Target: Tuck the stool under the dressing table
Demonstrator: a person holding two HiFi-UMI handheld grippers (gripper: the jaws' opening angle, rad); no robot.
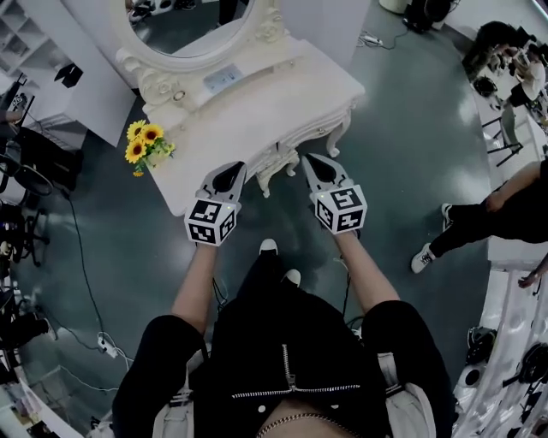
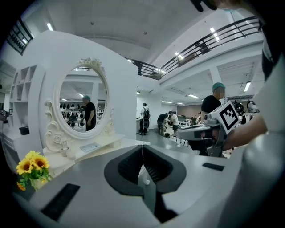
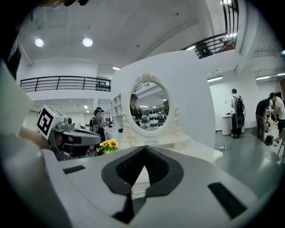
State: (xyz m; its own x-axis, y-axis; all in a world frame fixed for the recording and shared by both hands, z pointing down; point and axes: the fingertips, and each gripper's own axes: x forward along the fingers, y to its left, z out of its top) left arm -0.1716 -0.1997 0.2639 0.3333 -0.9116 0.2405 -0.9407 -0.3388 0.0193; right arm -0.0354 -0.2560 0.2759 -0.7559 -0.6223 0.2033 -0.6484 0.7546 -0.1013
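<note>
Standing at the near edge of the scene, the person holds both tools out roughly level, aimed at the furniture ahead.

Left claw (image 1: 231, 171): jaws together, only a hairline slit between the pads, nothing gripped.

Right claw (image 1: 315, 167): jaws likewise fully together, empty.

Just beyond the tips, a carved white piece juts from beneath the front edge of the dressing-table worktop (image 1: 257, 103), between its curved legs. This is judged to be the stool (image 1: 276, 164), already lying under the worktop, though most of it is hidden.

Step in hand, as judged: the tucking looks finished or very nearly so, with neither claw touching anything. If the stool is not fully in, the next move calls for lowering the closed claws to the showing edge. A straight push inward should follow, kept clear of the worktop's legs.

Farther back stand the sunflowers (image 1: 144, 141) at the worktop's left corner and the oval mirror (image 1: 193, 26) behind.
</note>
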